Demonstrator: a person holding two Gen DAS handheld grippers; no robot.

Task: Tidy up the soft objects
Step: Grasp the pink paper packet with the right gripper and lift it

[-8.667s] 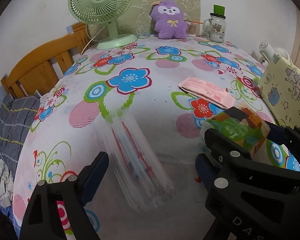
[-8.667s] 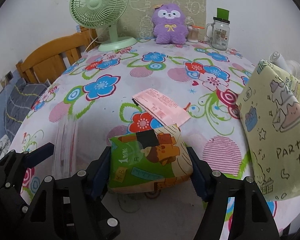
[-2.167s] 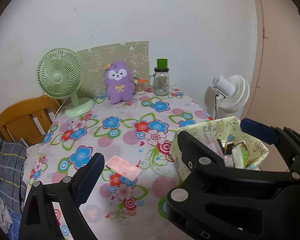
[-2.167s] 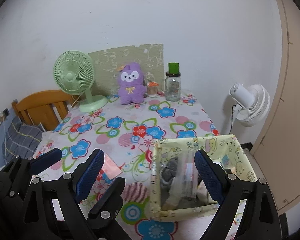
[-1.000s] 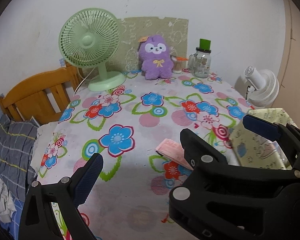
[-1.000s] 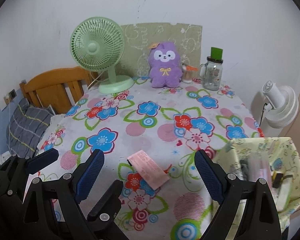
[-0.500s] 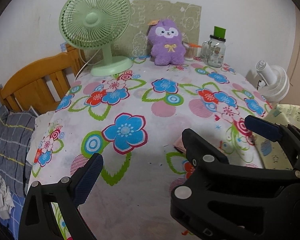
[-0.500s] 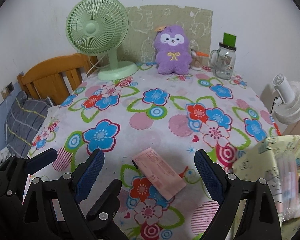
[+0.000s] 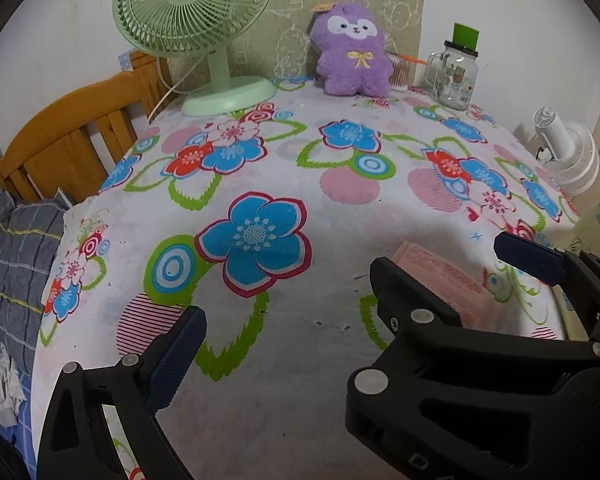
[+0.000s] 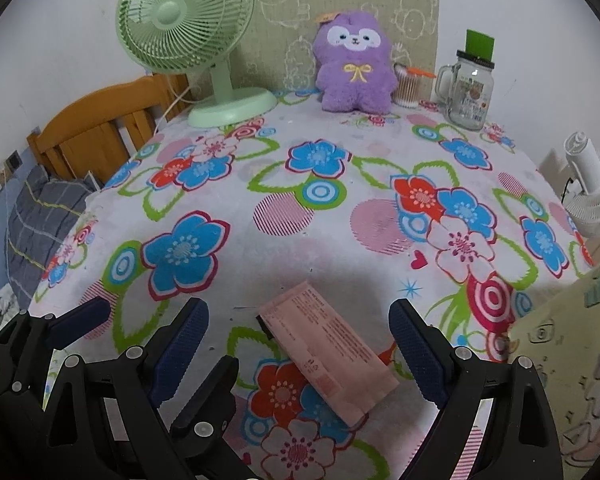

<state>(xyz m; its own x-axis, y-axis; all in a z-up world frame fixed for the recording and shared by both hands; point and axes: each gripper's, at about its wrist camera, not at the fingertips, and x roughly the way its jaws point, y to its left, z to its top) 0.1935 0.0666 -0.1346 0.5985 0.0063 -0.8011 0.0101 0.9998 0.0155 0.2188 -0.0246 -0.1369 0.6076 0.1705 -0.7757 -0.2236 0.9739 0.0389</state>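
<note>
A flat pink soft packet [image 10: 328, 354] lies on the flowered tablecloth [image 10: 260, 208], between the open jaws of my right gripper [image 10: 298, 344], which hovers just above it, empty. In the left wrist view the packet [image 9: 448, 284] is partly hidden behind the right gripper's arm. My left gripper [image 9: 300, 340] is open and empty over bare cloth to the packet's left. A cream fabric storage box [image 10: 568, 364] stands at the table's right edge. A purple plush toy [image 10: 354, 64] sits at the back.
A green desk fan [image 10: 192, 40], a jar of cotton swabs [image 10: 407, 88] and a glass mug jar with a green straw [image 10: 470, 88] stand along the back. A wooden chair [image 10: 100, 136] and a grey cloth are at the left. A white fan [image 10: 592, 196] stands beyond the right edge.
Both grippers have dropped from above the box down towards the table and moved forward. The pink packet now lies between the right gripper's open jaws. Both grippers stay open.
</note>
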